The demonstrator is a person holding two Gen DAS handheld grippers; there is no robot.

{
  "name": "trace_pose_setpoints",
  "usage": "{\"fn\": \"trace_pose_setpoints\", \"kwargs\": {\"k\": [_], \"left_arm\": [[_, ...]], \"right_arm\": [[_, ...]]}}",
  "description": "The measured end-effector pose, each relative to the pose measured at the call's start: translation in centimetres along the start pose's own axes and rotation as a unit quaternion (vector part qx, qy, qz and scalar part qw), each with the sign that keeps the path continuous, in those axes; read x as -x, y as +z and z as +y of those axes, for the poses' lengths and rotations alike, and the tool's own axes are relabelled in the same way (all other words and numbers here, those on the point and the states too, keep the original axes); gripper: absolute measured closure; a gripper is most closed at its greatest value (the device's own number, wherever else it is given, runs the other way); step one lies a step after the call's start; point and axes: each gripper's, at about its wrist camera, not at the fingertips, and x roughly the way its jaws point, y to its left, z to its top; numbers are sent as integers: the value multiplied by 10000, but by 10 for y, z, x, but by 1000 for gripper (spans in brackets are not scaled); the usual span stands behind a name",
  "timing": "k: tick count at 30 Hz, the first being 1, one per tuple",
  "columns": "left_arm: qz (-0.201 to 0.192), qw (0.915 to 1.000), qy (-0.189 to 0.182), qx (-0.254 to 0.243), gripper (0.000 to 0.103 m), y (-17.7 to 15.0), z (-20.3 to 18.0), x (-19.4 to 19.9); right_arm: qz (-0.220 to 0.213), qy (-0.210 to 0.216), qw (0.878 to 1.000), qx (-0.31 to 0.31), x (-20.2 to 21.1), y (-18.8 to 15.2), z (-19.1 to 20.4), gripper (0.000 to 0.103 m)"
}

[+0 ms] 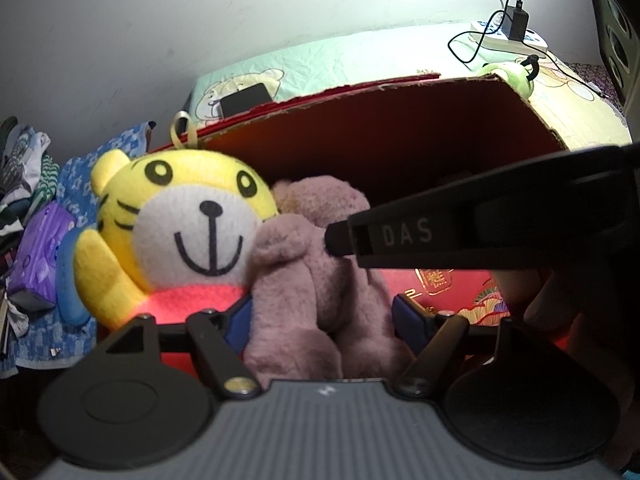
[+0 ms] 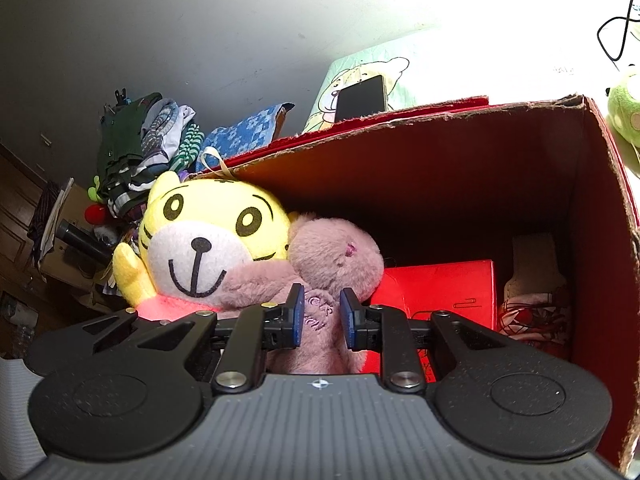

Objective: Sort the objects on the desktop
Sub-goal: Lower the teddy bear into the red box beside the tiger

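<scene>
Mauve plush fur fills the middle of both views: a soft pinkish-purple bear toy (image 2: 320,280) sits at the front of an open red cardboard box (image 2: 460,168), leaning against a yellow plush tiger with a white muzzle and pink bib (image 2: 208,240).

In the right wrist view the right gripper (image 2: 320,318) has its blue-padded fingers (image 2: 297,312) narrowed on the bear's embroidered body, pressing the fur from both sides. Only this view shows the box's interior: a flat red package (image 2: 440,292) just behind the bear and a pale patterned pouch (image 2: 532,280) in the far right corner. It also shows a pile of folded clothes (image 2: 152,140) left of the box.

In the left wrist view the left gripper (image 1: 324,316) stands wide, its blue pads (image 1: 408,316) flanking the bear's lower body with a gap at the right pad. A black finger marked "DAS" (image 1: 400,236) enters from the right and touches the bear's head. This view alone shows a purple tissue pack (image 1: 38,256) at far left and a white power strip with a black charger (image 1: 516,32) on the cartoon-printed sheet (image 1: 360,64) behind the box. A dark phone (image 1: 244,104) lies on that sheet in both views.
</scene>
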Motion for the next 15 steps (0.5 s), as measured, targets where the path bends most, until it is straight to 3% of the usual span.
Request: {"fn": "trace_pose_setpoints", "kwargs": {"k": [15], "left_arm": [[-86,9999,96,66,32,-3,3,15]], "right_arm": [[-80,-52,9998,-162,3,0,-3,77]]}}
